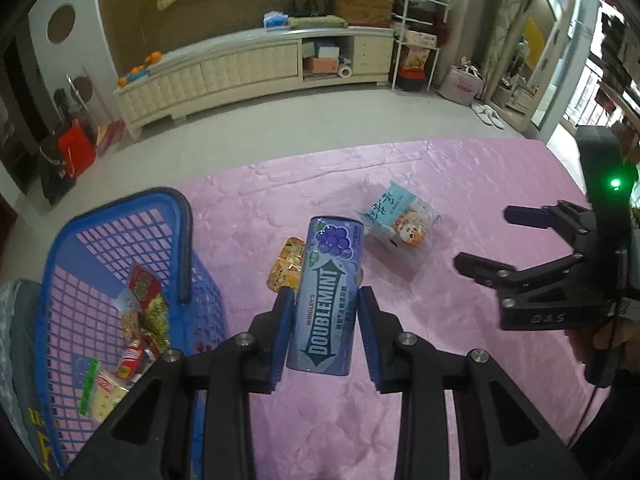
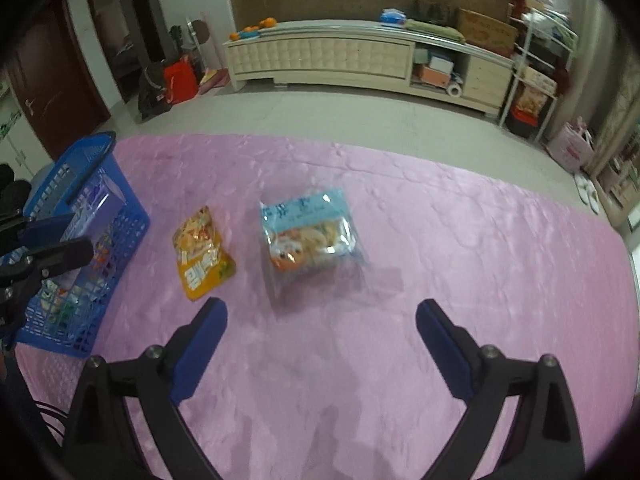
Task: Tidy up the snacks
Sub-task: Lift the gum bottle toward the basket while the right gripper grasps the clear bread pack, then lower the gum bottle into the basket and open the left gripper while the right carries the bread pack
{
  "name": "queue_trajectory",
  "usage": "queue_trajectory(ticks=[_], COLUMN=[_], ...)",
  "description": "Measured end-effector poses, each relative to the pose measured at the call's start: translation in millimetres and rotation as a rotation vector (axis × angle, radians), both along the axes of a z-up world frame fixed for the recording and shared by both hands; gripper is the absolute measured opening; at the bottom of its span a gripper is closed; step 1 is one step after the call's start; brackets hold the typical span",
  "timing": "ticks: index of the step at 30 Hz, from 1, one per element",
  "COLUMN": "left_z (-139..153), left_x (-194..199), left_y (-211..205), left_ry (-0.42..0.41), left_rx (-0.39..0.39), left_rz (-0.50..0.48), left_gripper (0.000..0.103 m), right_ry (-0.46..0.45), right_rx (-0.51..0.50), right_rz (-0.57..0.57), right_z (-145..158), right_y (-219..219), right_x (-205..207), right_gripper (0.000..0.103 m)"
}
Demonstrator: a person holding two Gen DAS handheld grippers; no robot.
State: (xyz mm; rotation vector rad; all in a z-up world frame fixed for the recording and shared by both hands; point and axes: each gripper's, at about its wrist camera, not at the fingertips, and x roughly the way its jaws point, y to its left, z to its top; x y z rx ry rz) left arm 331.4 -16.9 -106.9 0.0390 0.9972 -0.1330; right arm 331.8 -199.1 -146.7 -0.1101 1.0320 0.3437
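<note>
My left gripper (image 1: 326,296) is shut on a purple Doublemint can (image 1: 328,280), held upright above the pink cloth. To its left stands a blue mesh basket (image 1: 60,248) with several snack packets inside. An orange snack packet (image 1: 286,266) lies on the cloth, partly hidden behind the can. A light blue packet (image 1: 400,224) lies further right. In the right wrist view my right gripper (image 2: 320,306) is open wide with nothing between its fingers, hovering just short of the light blue packet (image 2: 312,232). The orange packet (image 2: 202,256) lies left of it, and the basket (image 2: 84,280) is at far left.
The pink cloth (image 2: 460,240) covers the work surface; its far edge drops to a grey tiled floor. A long cream cabinet (image 2: 340,56) runs along the back wall. A hand (image 1: 612,336) grips the right gripper (image 1: 484,236) at the right edge.
</note>
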Motion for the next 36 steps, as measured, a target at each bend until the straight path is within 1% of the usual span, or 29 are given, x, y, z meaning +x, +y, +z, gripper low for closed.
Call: queue_trajectory(ticks=[4, 6, 8, 10, 12, 14, 17, 18, 19, 20, 21, 23, 25, 28, 30, 31, 32, 36], left_z=[-4, -6, -7, -8, -10, -12, -17, -19, -22, -23, -22, -22, -18, -7, 0, 9, 14, 37], left_x=[10, 14, 20, 26, 32, 38, 45, 47, 49, 50, 50, 48, 44, 32, 26, 18, 13, -10], left_y=[-6, -8, -11, -15, -15, -18, -19, -20, -22, -23, -24, -25, -25, -24, -22, -21, -19, -12], left_ry=[0.017, 0.021, 0.023, 0.015, 0.023, 0.023, 0.036, 0.043, 0.046, 0.042, 0.039, 0.038, 0.033, 0.014, -0.009, -0.029, -0.038, -0.078], left_rx=[0.014, 0.013, 0.032, 0.067, 0.07, 0.093, 0.104, 0.106, 0.121, 0.137, 0.142, 0.134, 0.133, 0.116, 0.116, 0.11, 0.103, 0.072], left_rz=[-0.002, -0.001, -0.006, -0.015, -0.017, -0.019, -0.01, -0.004, 0.001, 0.002, 0.0, -0.008, -0.002, 0.0, 0.006, 0.009, 0.009, 0.013], left_gripper=[0.03, 0.03, 0.03, 0.03, 0.03, 0.03, 0.03, 0.03, 0.03, 0.03, 0.03, 0.03, 0.03, 0.03, 0.03, 0.03, 0.03, 0.03], right_ry=[0.042, 0.037, 0.07, 0.096, 0.088, 0.087, 0.105, 0.121, 0.125, 0.096, 0.06, 0.044, 0.042, 0.009, -0.017, -0.04, -0.071, -0.139], right_rx=[-0.007, 0.006, 0.017, 0.018, -0.008, -0.039, -0.04, -0.036, -0.019, -0.015, 0.002, 0.019, 0.04, 0.023, 0.036, 0.041, 0.036, 0.01], right_rz=[0.027, 0.026, 0.037, 0.054, 0.085, 0.101, 0.081, 0.086, 0.094, 0.096, 0.095, 0.082, 0.104, 0.125, 0.131, 0.133, 0.138, 0.175], right_z=[-15, -21, -30, -40, -47, -54, -66, -71, -76, -73, -69, -65, -60, -43, -24, -14, 0, 41], right_y=[12, 15, 19, 24, 33, 39, 39, 38, 36, 35, 34, 31, 29, 28, 28, 27, 26, 31], right_x=[24, 36, 47, 56, 62, 66, 72, 74, 75, 74, 71, 66, 57, 40, 26, 20, 11, -20], right_gripper=[0.098, 0.098, 0.098, 0.098, 0.098, 0.098, 0.098, 0.09, 0.085, 0.074, 0.072, 0.072, 0.071, 0.071, 0.071, 0.071, 0.071, 0.071])
